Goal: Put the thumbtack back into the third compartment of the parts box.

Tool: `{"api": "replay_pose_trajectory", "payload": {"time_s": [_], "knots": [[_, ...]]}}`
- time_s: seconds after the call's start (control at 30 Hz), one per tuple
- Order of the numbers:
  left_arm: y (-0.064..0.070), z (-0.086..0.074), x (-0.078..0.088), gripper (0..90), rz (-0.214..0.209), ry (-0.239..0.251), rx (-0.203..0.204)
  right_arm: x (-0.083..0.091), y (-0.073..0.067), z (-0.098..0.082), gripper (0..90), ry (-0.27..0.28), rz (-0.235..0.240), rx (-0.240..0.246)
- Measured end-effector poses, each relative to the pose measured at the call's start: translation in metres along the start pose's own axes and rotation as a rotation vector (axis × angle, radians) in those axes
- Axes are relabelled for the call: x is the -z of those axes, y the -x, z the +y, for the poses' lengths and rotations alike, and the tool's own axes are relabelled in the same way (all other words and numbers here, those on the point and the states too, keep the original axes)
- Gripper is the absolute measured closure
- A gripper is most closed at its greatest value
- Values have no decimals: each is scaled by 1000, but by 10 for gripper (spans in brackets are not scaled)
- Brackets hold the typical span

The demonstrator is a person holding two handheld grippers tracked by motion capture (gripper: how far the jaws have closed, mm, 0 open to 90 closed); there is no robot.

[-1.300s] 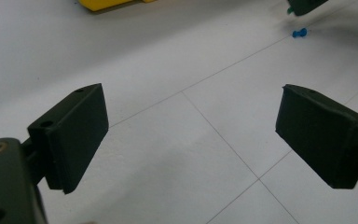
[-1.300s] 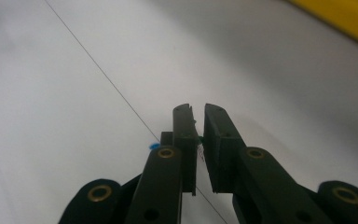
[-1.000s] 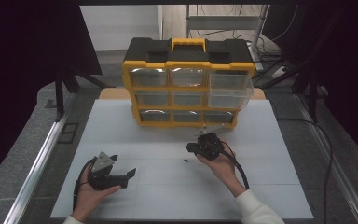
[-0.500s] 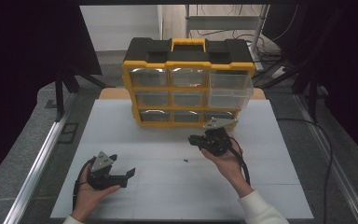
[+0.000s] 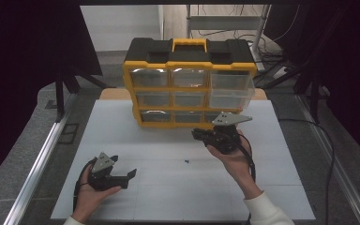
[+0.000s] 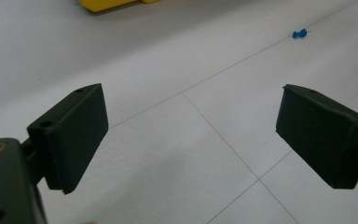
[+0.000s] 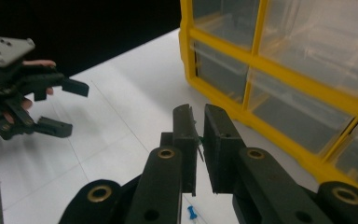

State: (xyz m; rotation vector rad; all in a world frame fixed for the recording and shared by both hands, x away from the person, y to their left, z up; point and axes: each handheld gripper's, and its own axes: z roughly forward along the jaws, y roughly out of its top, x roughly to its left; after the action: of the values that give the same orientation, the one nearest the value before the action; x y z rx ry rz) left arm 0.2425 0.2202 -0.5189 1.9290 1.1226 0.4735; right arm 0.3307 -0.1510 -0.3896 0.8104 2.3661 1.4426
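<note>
Green pin (image 7: 199,148), seemingly point-down, upright between right tool (image 7: 199,140) pads

No lettering, label or number is legible anywhere — not even on the organizer (image 5: 190,84).

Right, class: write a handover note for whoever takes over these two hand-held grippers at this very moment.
Right gripper: shut on a thin metal pin, point down, held off the table in front of the yellow plastic drawer organiser.
Left gripper: open, holding nothing, low over the near-left part of the white table.
Small blue push pin: lying loose on the table between the two grippers.
Done: one pin is picked up.
Left: probably stow the held pin in an organiser drawer, then fetch the blue one.
</note>
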Motion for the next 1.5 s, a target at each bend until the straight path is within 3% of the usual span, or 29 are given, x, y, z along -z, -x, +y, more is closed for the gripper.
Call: {"api": "replay_pose_trajectory", "payload": {"time_s": [0.53, 0.73, 1.5], "knots": [[1, 0, -1, 94, 2, -5, 2, 24, 2, 29, 829, 70, -9, 7], [1, 0, -1, 93, 1, -4, 2, 32, 6, 51, 829, 87, -31, 24], [0, 0, 1, 94, -2, 2, 5, 52, 28, 101, 829, 149, -107, 19]]}}
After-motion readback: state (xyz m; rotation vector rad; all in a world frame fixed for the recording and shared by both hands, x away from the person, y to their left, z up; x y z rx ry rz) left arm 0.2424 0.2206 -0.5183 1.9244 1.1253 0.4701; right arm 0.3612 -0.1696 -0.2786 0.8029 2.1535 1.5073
